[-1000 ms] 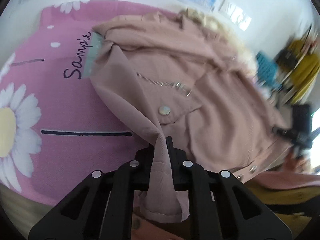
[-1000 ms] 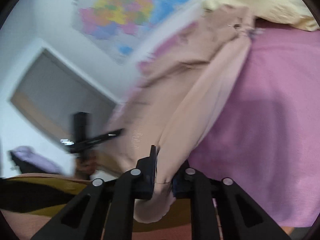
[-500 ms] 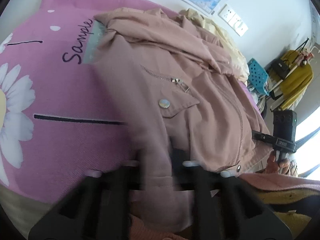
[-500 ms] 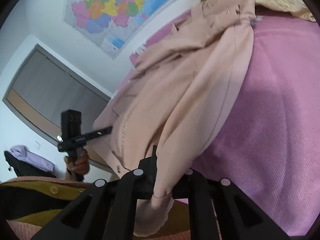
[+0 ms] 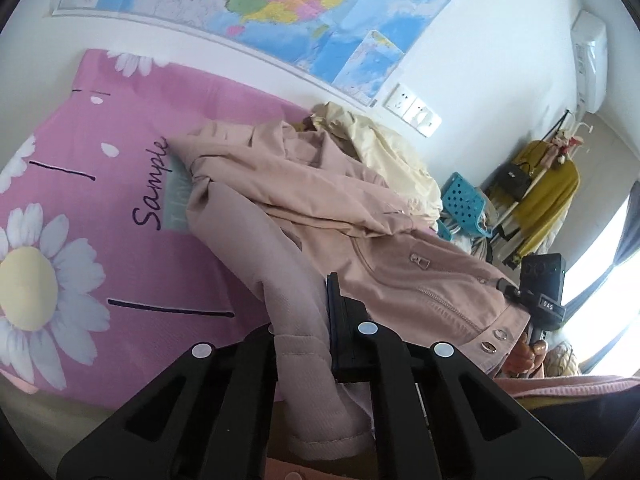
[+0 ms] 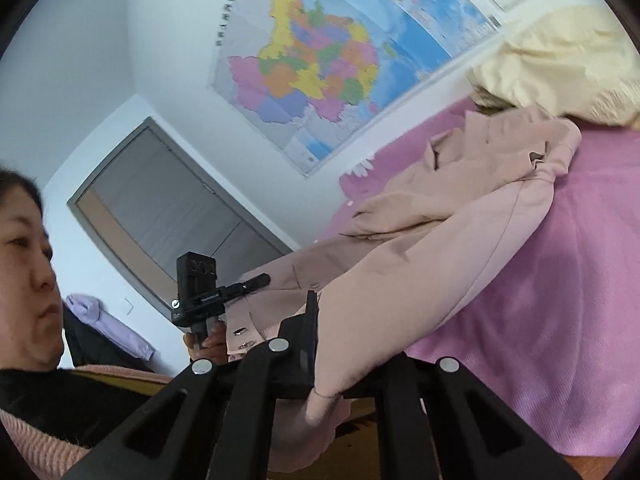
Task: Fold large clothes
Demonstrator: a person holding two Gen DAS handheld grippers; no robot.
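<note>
**Pink jacket pinched at both cuffs**

Left gripper (image 5: 304, 320) clamped on one sleeve cuff, right gripper (image 6: 340, 344) on the other. Pink jacket (image 5: 360, 232) sprawled over pink daisy bedspread (image 5: 80, 200), cream garment (image 5: 392, 152) crowding its collar; wall map (image 6: 332, 52) behind.

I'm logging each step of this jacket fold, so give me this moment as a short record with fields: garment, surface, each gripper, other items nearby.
garment: pink jacket, spread on the bed, both cuffs lifted
surface: pink daisy bedspread
left gripper: jaws shut on a sleeve cuff
right gripper: jaws shut on the other sleeve cuff
nearby: cream garment heaped behind the jacket's collar; wall map above the bed
</note>
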